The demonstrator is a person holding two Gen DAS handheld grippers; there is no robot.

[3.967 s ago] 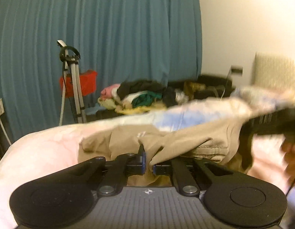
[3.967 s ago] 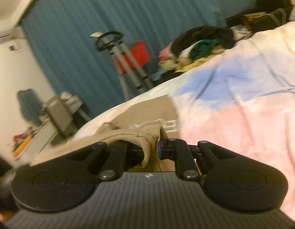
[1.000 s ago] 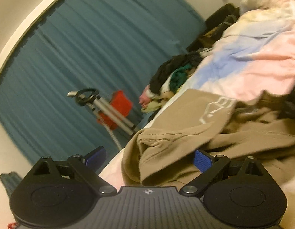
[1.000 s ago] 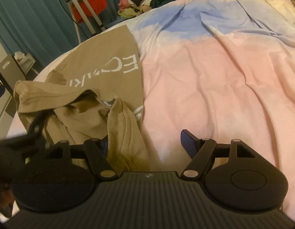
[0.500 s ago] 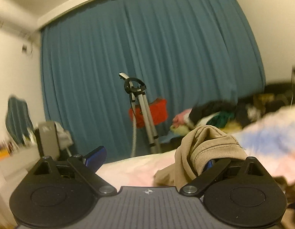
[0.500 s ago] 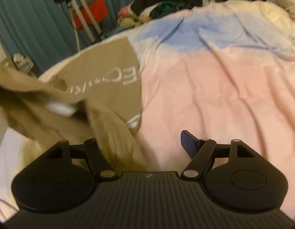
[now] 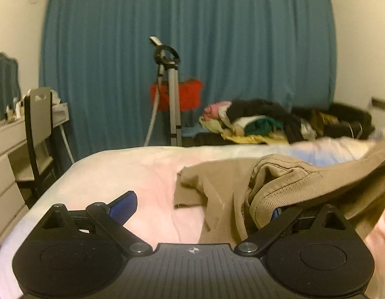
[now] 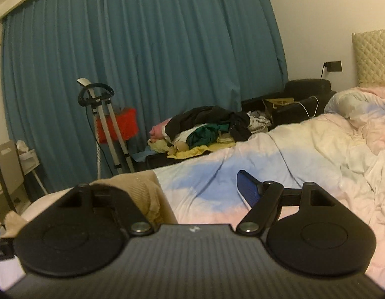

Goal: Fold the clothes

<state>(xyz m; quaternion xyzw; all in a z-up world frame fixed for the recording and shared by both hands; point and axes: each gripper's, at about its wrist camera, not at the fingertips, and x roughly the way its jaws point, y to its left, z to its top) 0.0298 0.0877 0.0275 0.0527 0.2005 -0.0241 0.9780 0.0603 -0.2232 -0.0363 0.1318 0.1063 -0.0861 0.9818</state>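
- Left tool (image 7: 199, 205): jaws spread wide, nothing clamped. Its blue left pad (image 7: 124, 205) is bare over the bed. The right pad is mostly buried under a ribbed hem that drapes over that finger, so the cloth hangs on the finger and is not pinched.
- Right tool (image 8: 199, 189): also released, jaws wide. Its blue right pad (image 8: 247, 189) is clear above the duvet. A ribbed tan fold lies over the left finger, around 10 o'clock from the tool body; that pad is hidden, so contact there can't be confirmed.
- Tan garment (image 7: 279, 186): from the left tool it sits at 1–2 o'clock, bunched on the near part of the bed (image 7: 132, 169), one end lifted off toward 3 o'clock and out of frame. In the right view only a lump shows at 10–11 o'clock.
- Handling, my read: light, soft, limp knit. No stiffness, will sag and slide off an open finger. Not fragile, not slippery; the ribbing should give the pads decent bite.
- Grab points, my read: the ribbed hem or cuff, thickest and stitched, one tool per corner so the panel hangs flat. Avoid mid-panel pinches; they pick up several layers.
- Looks: khaki/tan, ribbed band with a visible seam line, crumpled, overlapping folds, far from flat.
- Beyond: a pile of mixed clothes (image 8: 207, 132) at 12 o'clock past the far edge of the bed.
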